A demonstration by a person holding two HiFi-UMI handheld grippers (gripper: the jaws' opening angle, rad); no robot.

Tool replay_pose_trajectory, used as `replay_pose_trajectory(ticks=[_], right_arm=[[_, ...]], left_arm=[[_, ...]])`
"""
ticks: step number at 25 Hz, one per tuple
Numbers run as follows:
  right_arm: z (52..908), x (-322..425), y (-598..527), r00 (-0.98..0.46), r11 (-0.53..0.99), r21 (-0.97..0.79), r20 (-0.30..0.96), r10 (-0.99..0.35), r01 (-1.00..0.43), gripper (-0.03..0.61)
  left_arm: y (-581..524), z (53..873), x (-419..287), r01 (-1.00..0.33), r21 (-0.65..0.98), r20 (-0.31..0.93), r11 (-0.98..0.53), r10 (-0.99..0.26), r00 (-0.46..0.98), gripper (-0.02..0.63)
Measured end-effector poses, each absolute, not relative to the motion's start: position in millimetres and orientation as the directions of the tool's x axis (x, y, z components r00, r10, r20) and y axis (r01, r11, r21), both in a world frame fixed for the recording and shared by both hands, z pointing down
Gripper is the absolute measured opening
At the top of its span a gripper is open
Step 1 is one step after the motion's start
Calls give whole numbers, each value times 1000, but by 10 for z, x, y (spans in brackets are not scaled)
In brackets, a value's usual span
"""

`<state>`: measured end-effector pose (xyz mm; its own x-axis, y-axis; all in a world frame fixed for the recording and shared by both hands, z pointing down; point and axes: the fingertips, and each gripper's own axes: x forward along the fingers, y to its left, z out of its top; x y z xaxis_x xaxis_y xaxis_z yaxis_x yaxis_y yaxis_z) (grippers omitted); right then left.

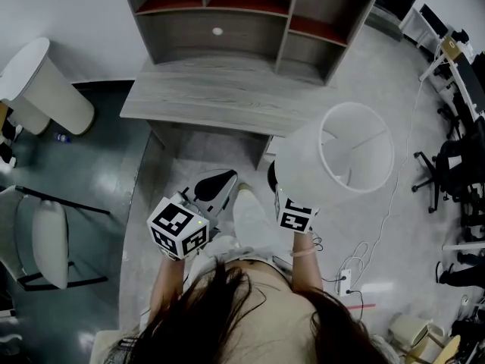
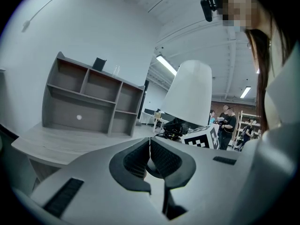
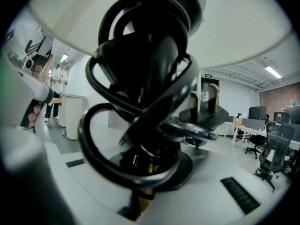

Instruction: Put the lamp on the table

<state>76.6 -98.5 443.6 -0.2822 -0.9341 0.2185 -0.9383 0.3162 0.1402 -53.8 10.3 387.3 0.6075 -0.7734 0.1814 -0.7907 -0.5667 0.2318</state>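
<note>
A white lamp [image 1: 303,165] hangs in the air near the front edge of the grey wooden surface [image 1: 204,101]. Its tapered shade's open top faces up, and its long axis leans a little off upright. Black cable [image 3: 140,93] coils round its stem, where the right hand-held gripper [image 1: 294,207] is clamped. The left hand-held gripper [image 1: 212,188] is closed on nothing.

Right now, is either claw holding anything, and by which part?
The right claw grips the white-shaded lamp beneath its shade, at the part wrapped in coiled black cord. The left claw is shut on nothing.
</note>
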Motion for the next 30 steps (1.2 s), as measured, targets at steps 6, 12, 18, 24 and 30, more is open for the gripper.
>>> replay_pose_trajectory(ticks=[6, 12, 18, 24, 30], right_arm=[[4471, 698, -1108, -303, 337, 129, 224, -926, -933, 31], [4517, 669, -1302, -312, 343, 110, 231, -922, -933, 31], [4529, 625, -1553, -323, 353, 97, 241, -915, -931, 31], [4598, 513, -1755, -338, 371, 94, 258, -905, -924, 31], [4628, 469, -1958, -343, 380, 91, 276, -898, -921, 31]], left_arm=[[-18, 3912, -517, -792, 234, 196, -564, -770, 607, 12], [-200, 3933, -520, -796, 232, 208, -559, -771, 602, 12], [-417, 3929, -531, -802, 237, 225, -548, -772, 594, 12], [-617, 3967, -623, -812, 247, 239, -529, -779, 580, 12], [-823, 3968, -651, -818, 249, 246, -518, -783, 571, 12]])
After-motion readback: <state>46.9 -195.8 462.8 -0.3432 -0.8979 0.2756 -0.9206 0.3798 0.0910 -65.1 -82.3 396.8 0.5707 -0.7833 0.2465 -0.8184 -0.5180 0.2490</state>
